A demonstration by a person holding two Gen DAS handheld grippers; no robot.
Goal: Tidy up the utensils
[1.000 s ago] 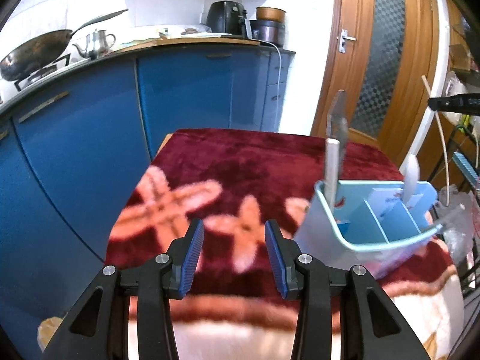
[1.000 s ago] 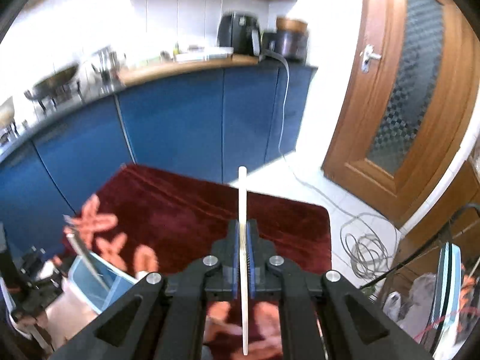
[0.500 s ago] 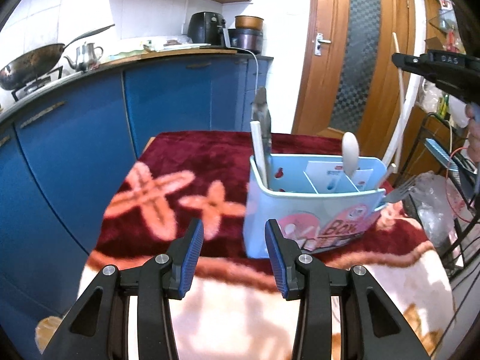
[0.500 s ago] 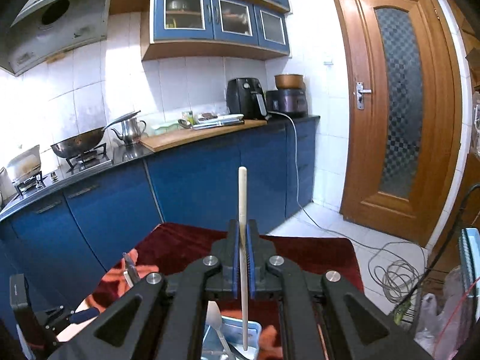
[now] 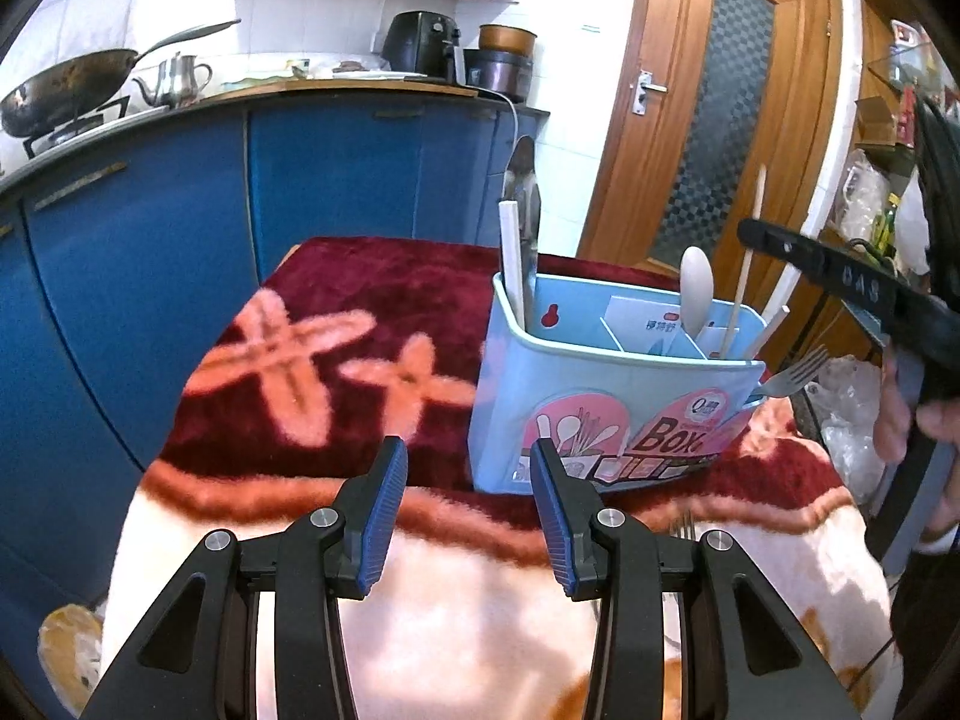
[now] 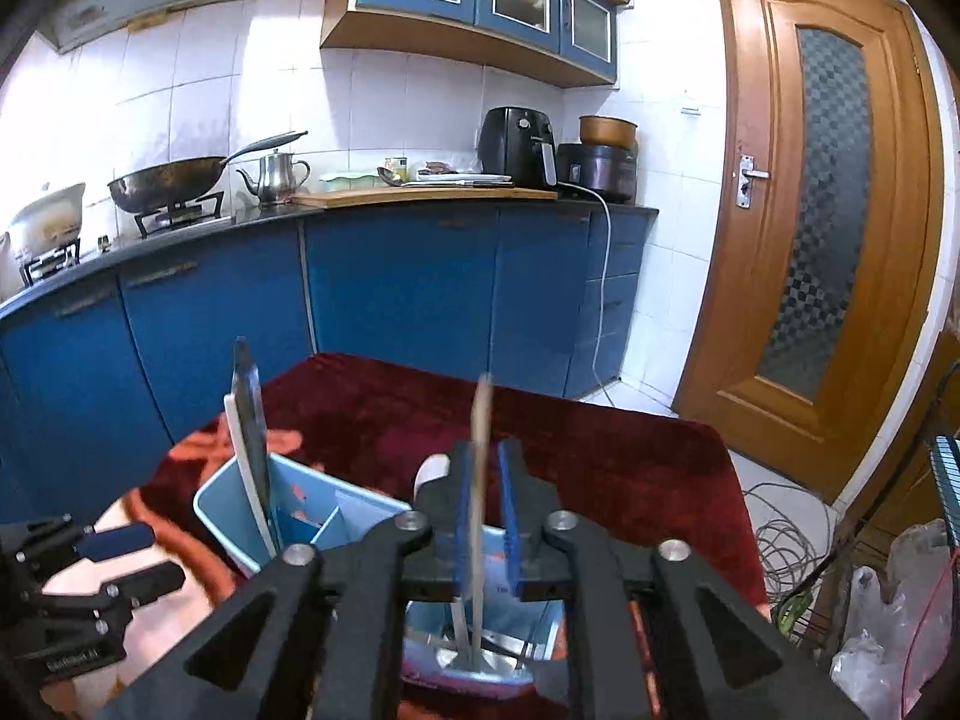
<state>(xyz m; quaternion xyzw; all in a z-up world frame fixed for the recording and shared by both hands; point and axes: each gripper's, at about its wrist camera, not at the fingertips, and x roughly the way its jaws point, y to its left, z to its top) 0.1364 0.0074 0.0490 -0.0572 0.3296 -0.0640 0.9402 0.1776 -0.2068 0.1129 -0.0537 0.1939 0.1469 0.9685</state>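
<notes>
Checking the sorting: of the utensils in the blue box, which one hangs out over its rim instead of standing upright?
The metal fork. It pokes out sideways over the box's right corner, tines outward, while the white spoon and chopstick stand up.

One light blue utensil caddy (image 5: 600, 396) stands on one red-and-pink blanket (image 5: 336, 360). In the caddy: one knife (image 5: 523, 204), one white spoon (image 5: 696, 291), one fork (image 5: 795, 373), and two chopsticks (image 5: 747, 258). Two grippers, left (image 5: 468, 516) and right (image 6: 483, 501).

Upright chopstick (image 6: 480, 480) inside light-blue utensil box (image 5: 600, 384).
</notes>
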